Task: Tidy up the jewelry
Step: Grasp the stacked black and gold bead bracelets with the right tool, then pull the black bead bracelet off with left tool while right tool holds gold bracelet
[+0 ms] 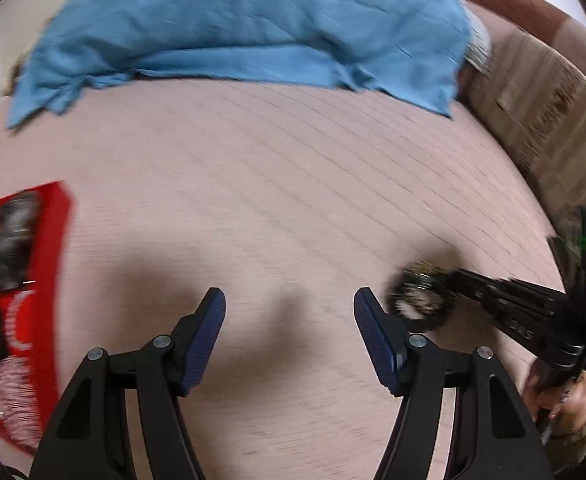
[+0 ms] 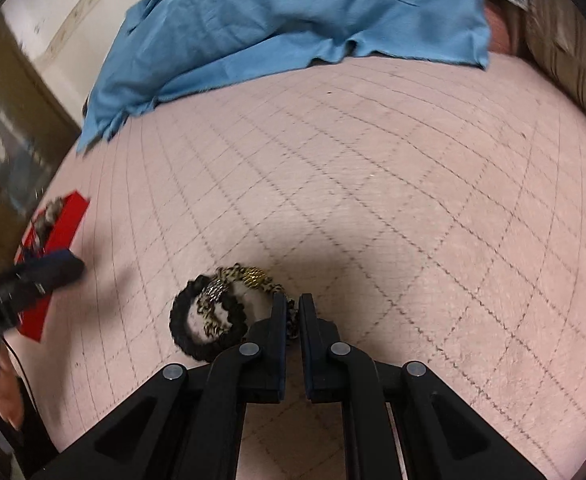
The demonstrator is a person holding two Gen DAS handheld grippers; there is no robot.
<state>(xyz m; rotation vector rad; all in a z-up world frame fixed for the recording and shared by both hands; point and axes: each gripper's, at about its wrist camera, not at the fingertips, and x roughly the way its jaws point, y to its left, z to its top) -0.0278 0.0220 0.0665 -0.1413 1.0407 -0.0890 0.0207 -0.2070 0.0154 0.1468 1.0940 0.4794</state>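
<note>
Right wrist: two bracelets [image 2: 213, 312], one gripper [image 2: 291, 312].

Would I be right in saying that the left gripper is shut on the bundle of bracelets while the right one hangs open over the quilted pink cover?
Not quite: the sides are swapped. The right wrist view shows the right gripper shut on the bundle of bracelets; the left wrist view shows the left gripper open and empty over the quilted pink cover.

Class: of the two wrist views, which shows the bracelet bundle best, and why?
The right wrist view: the bracelet bundle lies close and fairly sharp, pinched at its edge by the right gripper. The left wrist view shows it small, blurred, partly behind a finger.
</note>
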